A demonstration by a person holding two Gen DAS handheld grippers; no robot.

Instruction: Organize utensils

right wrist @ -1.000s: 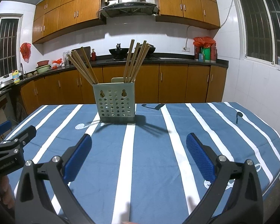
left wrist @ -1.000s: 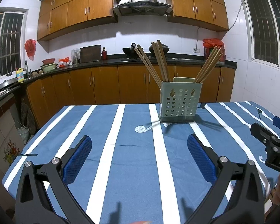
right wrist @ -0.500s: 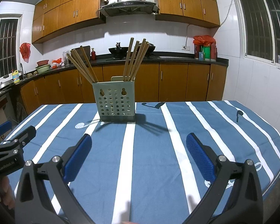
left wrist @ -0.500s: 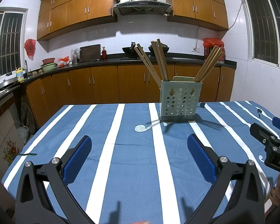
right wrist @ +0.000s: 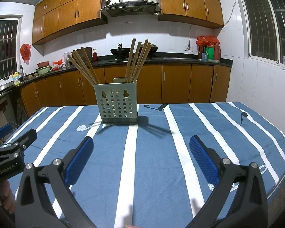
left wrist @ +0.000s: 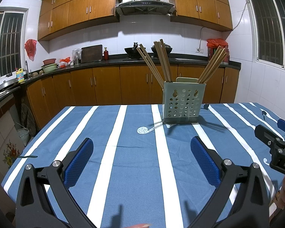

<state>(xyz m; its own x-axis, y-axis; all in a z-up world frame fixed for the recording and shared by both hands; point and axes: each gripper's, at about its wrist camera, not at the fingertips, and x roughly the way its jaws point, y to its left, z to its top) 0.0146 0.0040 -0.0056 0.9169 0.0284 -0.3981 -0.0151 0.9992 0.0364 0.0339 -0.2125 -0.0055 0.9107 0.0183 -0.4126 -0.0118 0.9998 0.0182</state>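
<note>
Left wrist view: the left gripper (left wrist: pixel 142 157) gapes wide, holding nothing, above the striped tablecloth (left wrist: pixel 134 171). At one o'clock stands the perforated holder (left wrist: pixel 183 104) with chopsticks (left wrist: pixel 162 62) (fanned in bunches); nothing lies between.

Right wrist view: the right gripper (right wrist: pixel 141 157) is equally spread and empty. The holder (right wrist: pixel 118 104) stands at eleven o'clock, cabinets (right wrist: pixel 180 84) behind.

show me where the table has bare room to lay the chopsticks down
Bare tablecloth lies between the utensil holder and both open grippers, the right gripper and the left gripper. More free cloth runs right of the holder toward the table's far right edge. The only crowded spot is the holder itself, with chopsticks fanning outward above it.
</note>
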